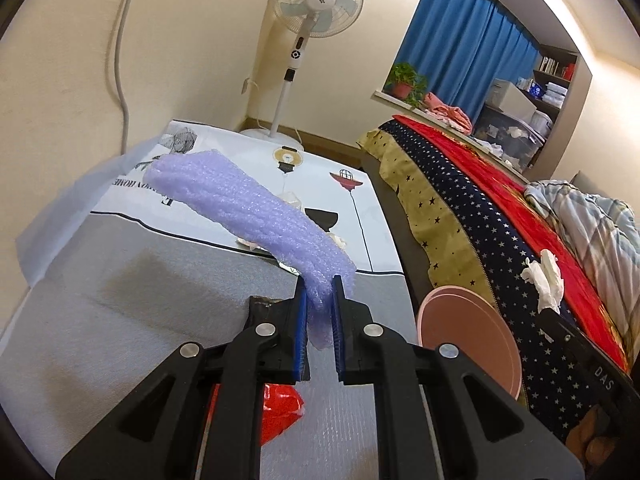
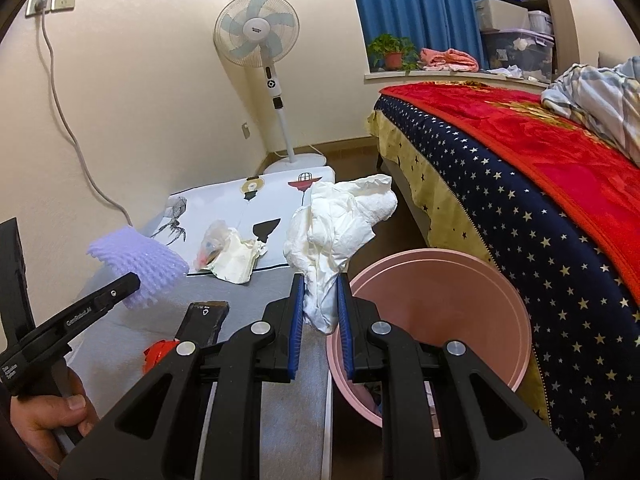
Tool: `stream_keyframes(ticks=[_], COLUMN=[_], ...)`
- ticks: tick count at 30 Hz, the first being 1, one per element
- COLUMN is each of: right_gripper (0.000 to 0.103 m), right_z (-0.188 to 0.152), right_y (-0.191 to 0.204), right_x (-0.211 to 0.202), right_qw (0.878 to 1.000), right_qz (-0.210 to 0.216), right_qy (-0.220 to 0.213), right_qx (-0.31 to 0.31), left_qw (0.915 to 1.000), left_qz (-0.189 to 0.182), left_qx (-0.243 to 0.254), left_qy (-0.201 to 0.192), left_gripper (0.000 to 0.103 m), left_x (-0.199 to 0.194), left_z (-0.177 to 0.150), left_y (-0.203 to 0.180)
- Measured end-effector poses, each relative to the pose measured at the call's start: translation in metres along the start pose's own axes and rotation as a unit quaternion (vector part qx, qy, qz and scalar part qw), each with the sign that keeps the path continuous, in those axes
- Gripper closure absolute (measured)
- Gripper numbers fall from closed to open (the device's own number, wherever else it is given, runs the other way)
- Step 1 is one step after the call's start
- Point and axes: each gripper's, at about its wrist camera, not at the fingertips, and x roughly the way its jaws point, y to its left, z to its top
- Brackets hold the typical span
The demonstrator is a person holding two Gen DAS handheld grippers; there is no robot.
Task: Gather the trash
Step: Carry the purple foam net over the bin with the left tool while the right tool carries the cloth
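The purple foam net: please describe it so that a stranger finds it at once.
Beside the bed stands a low grey table. Above it, the left gripper holds the purple foam net, the only lilac, bumpy piece; other trash is white or red.

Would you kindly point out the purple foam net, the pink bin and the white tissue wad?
purple foam net [image 1: 256, 216], left wrist view, mid-length.
pink bin [image 2: 440, 312], right wrist view, inner wall.
white tissue wad [image 2: 336, 232], right wrist view, middle.

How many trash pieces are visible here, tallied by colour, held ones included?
Purple: 1, foam net in the left gripper
White: 2, tissue in the right gripper, wad on the mat
Red: 1, wrapper
Black: 1, packet
Total: 5
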Motion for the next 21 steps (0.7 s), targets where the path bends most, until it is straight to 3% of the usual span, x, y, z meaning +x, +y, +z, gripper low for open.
stream_keyframes(ticks=[11, 21], right_gripper=[0.087, 0.087], right_z=[0.0, 0.001], right_y=[-0.007, -0.013], right_x=[-0.018, -0.025], right_qw=[1.0, 0.999], right_qz=[-0.018, -0.048], right_qy=[-0.01, -0.015], right_qx=[0.004, -0.009], left_qw=[0.9984, 0.991], left_qz=[-0.015, -0.057], left_qx=[0.054, 0.12], left_qy=[-0.006, -0.013], left_gripper=[0.092, 0.092], left_x=[-0.019, -0.02], left_z=[-0.007, -0.018], left_y=[-0.026, -0.068])
